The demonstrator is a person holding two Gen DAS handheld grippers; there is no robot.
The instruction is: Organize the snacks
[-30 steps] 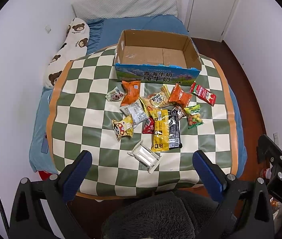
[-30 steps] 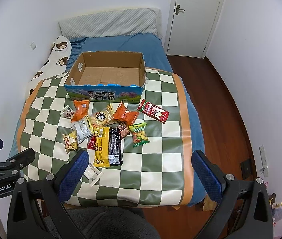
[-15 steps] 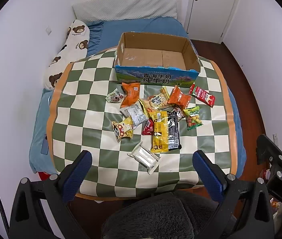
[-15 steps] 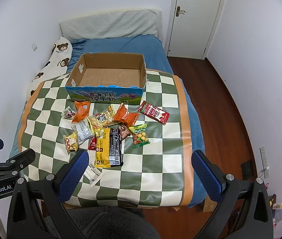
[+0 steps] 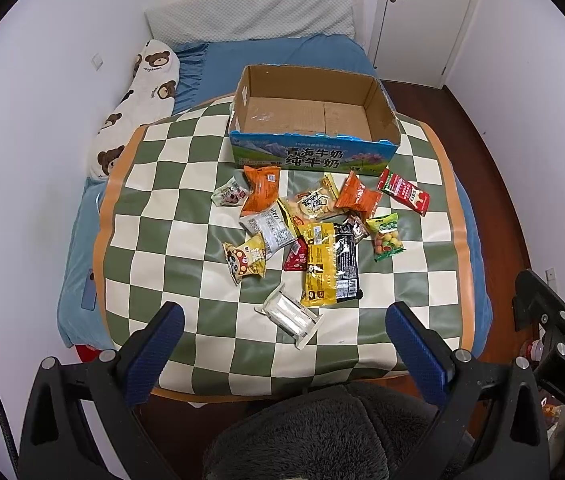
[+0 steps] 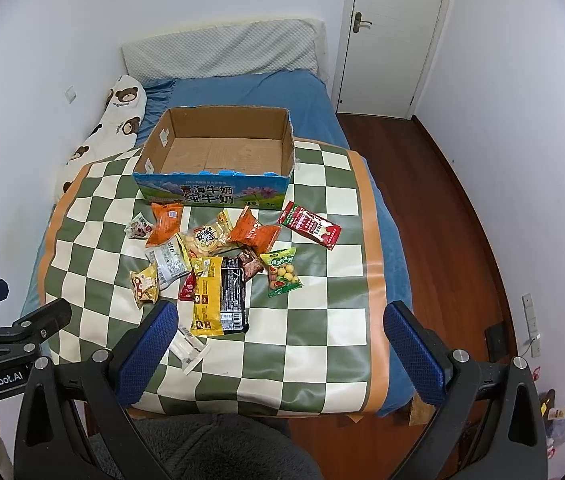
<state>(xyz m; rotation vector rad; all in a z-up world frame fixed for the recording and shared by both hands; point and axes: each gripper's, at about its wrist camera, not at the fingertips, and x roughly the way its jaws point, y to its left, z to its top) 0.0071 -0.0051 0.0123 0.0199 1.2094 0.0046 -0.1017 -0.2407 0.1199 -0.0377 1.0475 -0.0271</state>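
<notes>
**Both tongs wide above a scatter of snacks**

The left gripper (image 5: 282, 332) hangs with its jaws spread wide and nothing between them; the right gripper (image 6: 280, 330) is equally wide and empty. Both hover at the near edge of the checkered cloth (image 5: 170, 208), apart from everything on it.

Closest ahead of the left tongs lies a clear white packet (image 5: 289, 316), almost between their blue fingertips (image 5: 162, 328). Just beyond it sits the long yellow-and-black pack (image 5: 330, 264), with a small red sachet (image 5: 296, 256) touching its left side. Further out the snacks cluster: a mushroom-print bag (image 5: 244, 260), a silver packet (image 5: 268, 230), two orange bags (image 5: 261, 190), and a green candy bag (image 6: 282, 272) ahead of the right tongs. A red packet (image 6: 309, 225) lies apart, right of the pile.

Beyond them all stands the open cardboard box (image 5: 314, 156), empty inside
</notes>
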